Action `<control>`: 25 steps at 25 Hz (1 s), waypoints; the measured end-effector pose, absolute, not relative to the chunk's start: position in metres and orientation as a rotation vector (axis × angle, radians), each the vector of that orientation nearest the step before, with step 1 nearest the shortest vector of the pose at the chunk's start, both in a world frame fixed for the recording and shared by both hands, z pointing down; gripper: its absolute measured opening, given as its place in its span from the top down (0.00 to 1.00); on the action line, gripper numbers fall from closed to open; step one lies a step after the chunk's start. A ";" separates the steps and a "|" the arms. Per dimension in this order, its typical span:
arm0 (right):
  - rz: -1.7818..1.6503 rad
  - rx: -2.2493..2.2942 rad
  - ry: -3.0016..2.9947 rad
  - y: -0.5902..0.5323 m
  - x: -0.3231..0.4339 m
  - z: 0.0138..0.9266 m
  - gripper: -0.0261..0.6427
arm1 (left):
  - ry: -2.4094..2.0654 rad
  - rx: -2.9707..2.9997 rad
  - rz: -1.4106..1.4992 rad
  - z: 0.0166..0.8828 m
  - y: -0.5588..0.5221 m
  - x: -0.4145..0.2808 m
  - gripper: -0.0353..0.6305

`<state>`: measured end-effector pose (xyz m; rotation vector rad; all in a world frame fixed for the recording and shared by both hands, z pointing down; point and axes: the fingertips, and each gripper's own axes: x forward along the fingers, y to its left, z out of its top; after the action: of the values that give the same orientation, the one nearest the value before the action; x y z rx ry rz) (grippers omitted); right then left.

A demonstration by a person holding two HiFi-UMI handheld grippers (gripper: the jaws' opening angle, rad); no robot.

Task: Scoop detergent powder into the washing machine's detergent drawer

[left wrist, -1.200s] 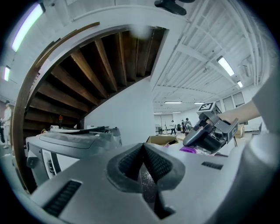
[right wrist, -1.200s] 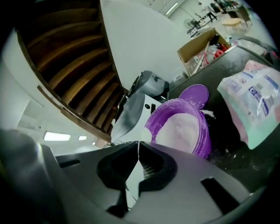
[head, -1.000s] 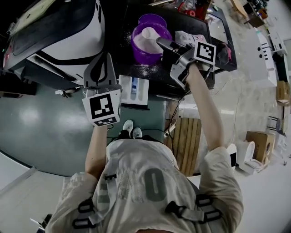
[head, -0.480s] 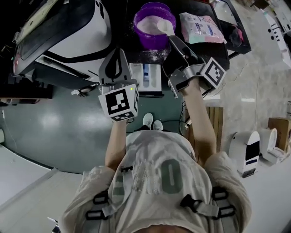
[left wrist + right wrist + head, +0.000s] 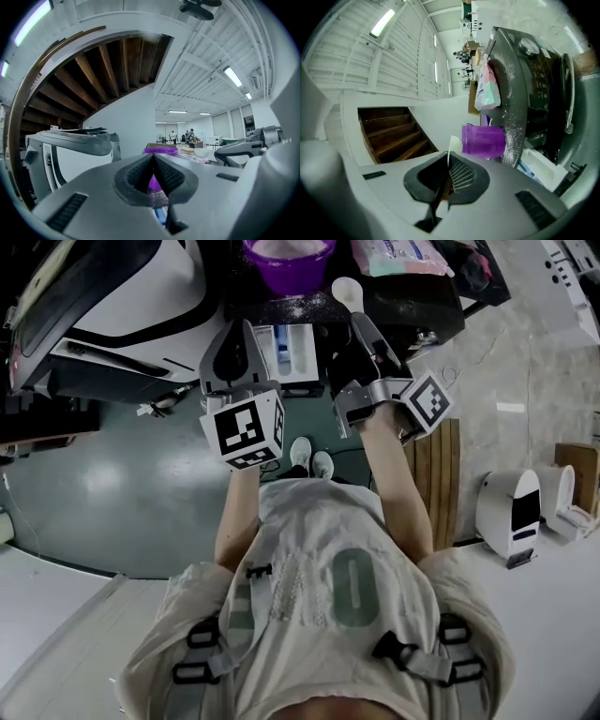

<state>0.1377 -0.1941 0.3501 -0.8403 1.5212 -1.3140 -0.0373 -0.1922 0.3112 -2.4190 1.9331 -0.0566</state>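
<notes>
A purple tub [image 5: 281, 261] of white powder stands on the dark washing machine top, with spilled powder around it. My right gripper [image 5: 362, 326] is shut on the handle of a white scoop [image 5: 344, 292], which hangs just right of the tub and above the open white detergent drawer [image 5: 287, 357]. The right gripper view shows the scoop [image 5: 453, 146] edge-on before the tub [image 5: 483, 140], with the drawer [image 5: 540, 165] at lower right. My left gripper [image 5: 233, 331] is shut and empty, just left of the drawer. The left gripper view has the tub [image 5: 161, 151] behind the closed jaws.
A pink-and-blue detergent bag [image 5: 401, 255] lies right of the tub. A large white and black machine [image 5: 141, 296] fills the upper left. Green floor lies below the drawer, with a wooden pallet [image 5: 441, 484] and a small white unit [image 5: 511, 512] to the right.
The right gripper has lifted the scoop out of the tub and drawn it back toward the drawer. The left gripper stays beside the drawer. The head view has tilted down.
</notes>
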 end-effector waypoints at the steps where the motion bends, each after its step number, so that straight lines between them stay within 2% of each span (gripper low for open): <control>1: -1.313 -0.850 1.513 -0.189 0.139 0.354 0.95 | 1.924 -2.427 -0.067 0.314 -0.189 -0.035 0.91; 25: -1.224 -1.040 1.677 -0.155 0.117 0.364 0.95 | 1.963 -2.401 -0.102 0.323 -0.167 -0.067 0.91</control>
<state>0.1175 -0.1548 0.3636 -1.0402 1.6774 -1.2237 -0.0667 -0.1669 0.3231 -2.4007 1.9626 -0.1024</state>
